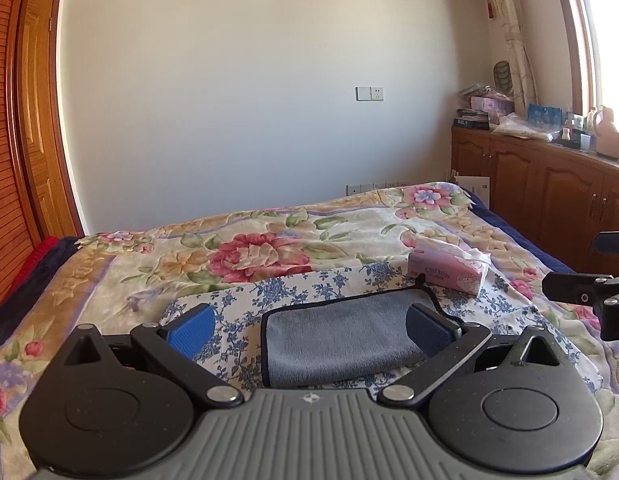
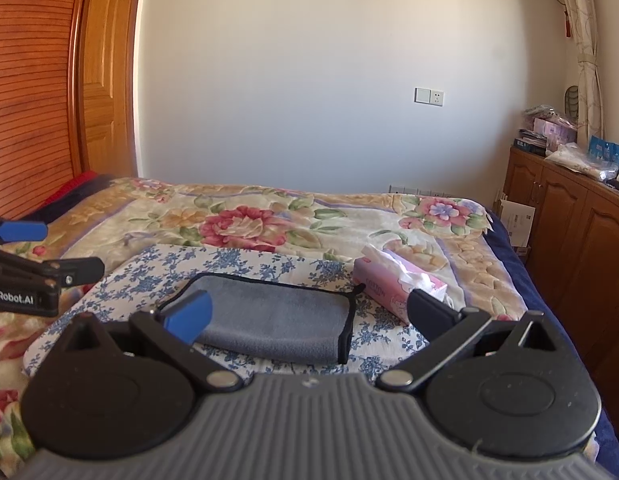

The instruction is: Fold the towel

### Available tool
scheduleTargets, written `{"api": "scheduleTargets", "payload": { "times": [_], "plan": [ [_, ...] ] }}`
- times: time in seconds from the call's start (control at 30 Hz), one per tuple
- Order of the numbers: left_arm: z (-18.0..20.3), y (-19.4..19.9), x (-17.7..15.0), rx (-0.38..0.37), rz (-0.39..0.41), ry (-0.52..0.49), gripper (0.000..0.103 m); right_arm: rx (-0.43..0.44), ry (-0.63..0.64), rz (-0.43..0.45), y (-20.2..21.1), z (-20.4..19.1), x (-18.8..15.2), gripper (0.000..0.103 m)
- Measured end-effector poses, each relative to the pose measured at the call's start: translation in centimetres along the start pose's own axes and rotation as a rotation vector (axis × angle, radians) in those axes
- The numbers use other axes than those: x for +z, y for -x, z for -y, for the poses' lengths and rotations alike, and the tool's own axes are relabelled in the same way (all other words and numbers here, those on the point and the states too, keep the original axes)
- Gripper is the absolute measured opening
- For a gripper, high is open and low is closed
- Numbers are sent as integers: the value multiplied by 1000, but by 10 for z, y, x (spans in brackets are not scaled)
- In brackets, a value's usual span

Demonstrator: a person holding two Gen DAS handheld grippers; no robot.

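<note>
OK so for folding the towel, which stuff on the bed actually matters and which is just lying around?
Part of the job:
- grey towel, already folded over, on the blue-flowered cloth
- left gripper, open
- right gripper, open

Just lying about:
- pink tissue pack beside the towel
- floral blanket
- clutter on the wooden cabinet

A home bedroom. A bed (image 1: pixel 269 248) with a floral blanket fills the middle, its far side near a plain wall bearing a switch and socket (image 1: pixel 368 93). On the left stand a wooden door (image 2: pixel 105 72) and slatted wardrobe (image 2: pixel 29 80); on the right, cluttered wooden cabinets (image 1: pixel 549 176) under a curtained window (image 1: pixel 605 28).
</note>
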State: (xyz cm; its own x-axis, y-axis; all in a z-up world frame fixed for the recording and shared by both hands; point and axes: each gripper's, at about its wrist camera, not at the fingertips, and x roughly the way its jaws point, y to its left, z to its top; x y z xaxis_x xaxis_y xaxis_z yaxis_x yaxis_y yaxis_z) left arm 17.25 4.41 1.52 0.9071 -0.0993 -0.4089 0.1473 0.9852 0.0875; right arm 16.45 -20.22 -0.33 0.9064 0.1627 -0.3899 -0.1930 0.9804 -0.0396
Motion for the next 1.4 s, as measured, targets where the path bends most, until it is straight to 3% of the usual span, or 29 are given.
{"api": "scheduleTargets", "payload": {
  "times": [0.7,1.4],
  "plan": [
    [13,31,-20,9,11,-15,103,7,-19,-21,17,3,-27,103],
    [18,46,-68,23,-4,20,103,15,-58,10,44,7,-59,103]
  ]
}}
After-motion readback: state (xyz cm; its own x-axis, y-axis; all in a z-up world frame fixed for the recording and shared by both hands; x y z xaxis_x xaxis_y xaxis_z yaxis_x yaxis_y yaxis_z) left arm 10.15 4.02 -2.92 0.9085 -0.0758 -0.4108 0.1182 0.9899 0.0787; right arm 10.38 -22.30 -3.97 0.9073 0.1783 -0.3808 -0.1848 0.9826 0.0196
